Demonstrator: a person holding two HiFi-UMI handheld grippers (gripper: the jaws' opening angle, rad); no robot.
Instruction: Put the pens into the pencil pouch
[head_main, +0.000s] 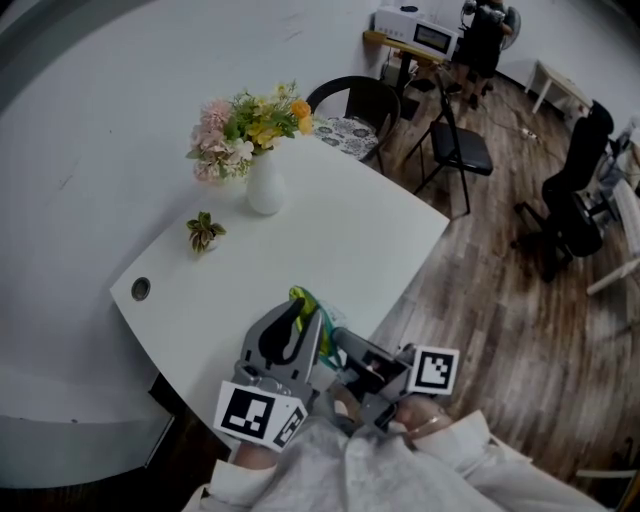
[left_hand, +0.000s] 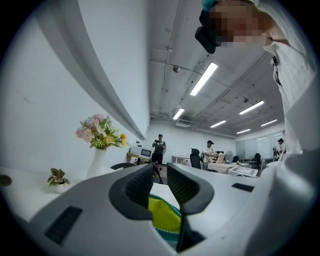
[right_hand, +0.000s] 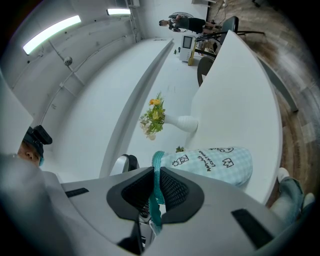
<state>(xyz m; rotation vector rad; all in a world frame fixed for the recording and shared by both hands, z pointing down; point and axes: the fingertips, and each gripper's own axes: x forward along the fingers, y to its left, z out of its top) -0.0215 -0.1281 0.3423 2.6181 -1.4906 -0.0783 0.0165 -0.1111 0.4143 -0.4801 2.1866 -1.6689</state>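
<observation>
Left tool (left_hand: 160, 171), yellow-green pencil pouch (left_hand: 165, 214) apparently pinched between its jaws, flower vase (left_hand: 98, 162) on white table (left_hand: 25, 192)

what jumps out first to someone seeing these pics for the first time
The checked pencil pouch stands out, held at the white table's near edge: the right gripper pinches its teal zip edge, the left gripper its yellow-green lining. Farther back on the table stand a white vase of flowers and a small potted plant.

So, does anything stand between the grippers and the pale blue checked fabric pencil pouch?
Nothing visible does. The right gripper pinches the pale blue checked fabric pencil pouch by its teal zip edge; the left gripper holds its yellow-green lining.
</observation>
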